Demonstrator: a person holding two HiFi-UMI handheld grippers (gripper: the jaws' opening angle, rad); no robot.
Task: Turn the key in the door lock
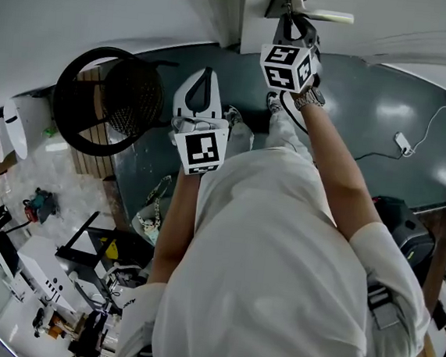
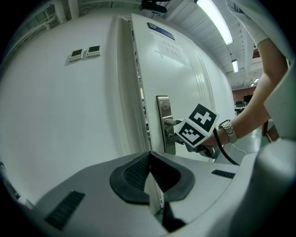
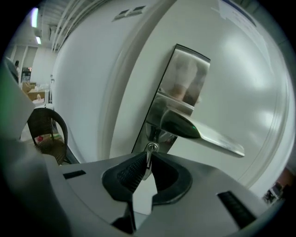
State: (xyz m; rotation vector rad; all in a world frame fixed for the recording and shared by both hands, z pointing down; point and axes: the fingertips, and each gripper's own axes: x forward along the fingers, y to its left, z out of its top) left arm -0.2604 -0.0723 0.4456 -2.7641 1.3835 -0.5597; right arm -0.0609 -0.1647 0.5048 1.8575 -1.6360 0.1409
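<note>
A white door [image 2: 185, 69] carries a steel lock plate [image 3: 185, 78] with a lever handle [image 3: 203, 132]. Below the handle a small metal key [image 3: 148, 162] sticks out of the lock cylinder [image 3: 151, 147]. My right gripper [image 3: 147, 169] is shut on the key's head, its dark pads pressed on either side. In the head view the right gripper [image 1: 288, 14] reaches up under the handle [image 1: 325, 16]. From the left gripper view the right gripper [image 2: 175, 135] meets the plate [image 2: 163, 109]. My left gripper [image 2: 149, 162] is shut and empty, held back from the door [image 1: 205, 74].
A black wicker chair [image 1: 109, 100] stands left of the door, by the wall. A white adapter with a cable [image 1: 403, 142] lies on the grey floor to the right. Cluttered boxes and equipment [image 1: 40, 203] fill the lower left. Two wall switches [image 2: 85, 52] sit left of the door frame.
</note>
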